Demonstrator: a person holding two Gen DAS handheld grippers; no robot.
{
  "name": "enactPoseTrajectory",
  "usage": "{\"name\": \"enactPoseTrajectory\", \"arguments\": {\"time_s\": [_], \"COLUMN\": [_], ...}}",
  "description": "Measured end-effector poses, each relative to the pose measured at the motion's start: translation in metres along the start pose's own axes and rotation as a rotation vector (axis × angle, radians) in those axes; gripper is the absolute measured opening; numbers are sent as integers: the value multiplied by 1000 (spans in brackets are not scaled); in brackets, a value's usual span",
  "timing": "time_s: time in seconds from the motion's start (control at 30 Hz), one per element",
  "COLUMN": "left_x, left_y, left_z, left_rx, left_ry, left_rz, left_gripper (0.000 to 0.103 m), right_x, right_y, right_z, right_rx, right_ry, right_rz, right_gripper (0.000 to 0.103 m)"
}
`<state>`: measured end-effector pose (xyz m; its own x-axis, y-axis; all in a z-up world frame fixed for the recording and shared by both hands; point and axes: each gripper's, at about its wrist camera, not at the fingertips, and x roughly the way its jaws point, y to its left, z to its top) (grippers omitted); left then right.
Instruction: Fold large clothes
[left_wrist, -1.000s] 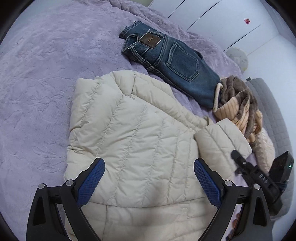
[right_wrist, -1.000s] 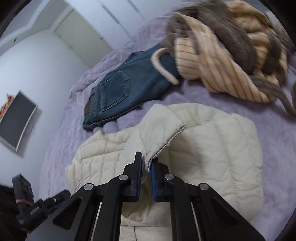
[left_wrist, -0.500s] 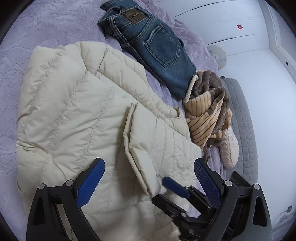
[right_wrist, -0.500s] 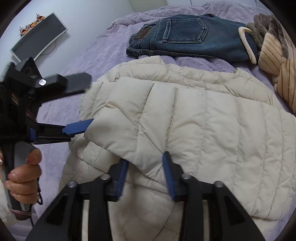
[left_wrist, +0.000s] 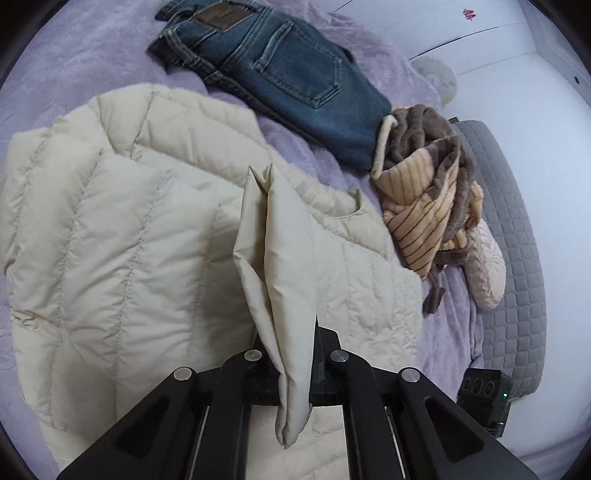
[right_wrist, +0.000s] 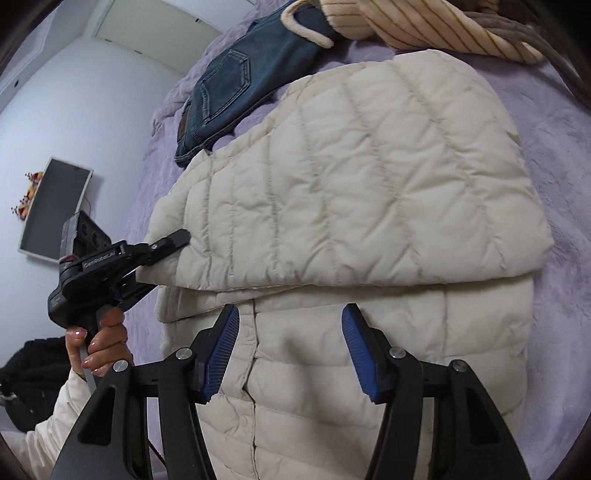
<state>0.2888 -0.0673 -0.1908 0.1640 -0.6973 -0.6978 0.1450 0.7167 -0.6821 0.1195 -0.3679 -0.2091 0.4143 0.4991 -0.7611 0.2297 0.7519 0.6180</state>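
The left tool (left_wrist: 295, 354) pinches a fold of the cream puffer jacket (left_wrist: 122, 229) on the bed (left_wrist: 74, 48), the right tool (right_wrist: 290, 350) hangs half open and empty above it, so next the pinched part likely needs pulling across.

We see a puffer jacket (left_wrist: 122, 236) spread on a bed (left_wrist: 55, 66), one part folded over its middle. Beyond it lie jeans (left_wrist: 288, 77); a heap of striped cloth (left_wrist: 424, 195) sits at the jeans' right end, overlapping them, beside the jacket.
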Motion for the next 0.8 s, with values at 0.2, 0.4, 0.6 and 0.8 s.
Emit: {"name": "enactPoseTrajectory", "arguments": {"time_s": [0.2,0.4,0.6,0.8], "left_x": [-32,-27,-27,-15], "left_y": [20,62,68,52], "left_z": [1,-7,-12,-18], "left_rx": [-8,-85,-91,-36], "left_ry": [-46,-27,-30,-6], "left_rz": [33,99,119,173], "left_gripper": [8,8,8,8], "right_x": [-39,-57,-23,0], "right_y": [-32,-105,-130,-101], "right_z": [9,42,81,101], "right_rx": [25,289,411,254], "right_ry": [-93,-204,-173,-105], "right_rz": [-27,48,244,86], "right_gripper": [62,62,62,11]}}
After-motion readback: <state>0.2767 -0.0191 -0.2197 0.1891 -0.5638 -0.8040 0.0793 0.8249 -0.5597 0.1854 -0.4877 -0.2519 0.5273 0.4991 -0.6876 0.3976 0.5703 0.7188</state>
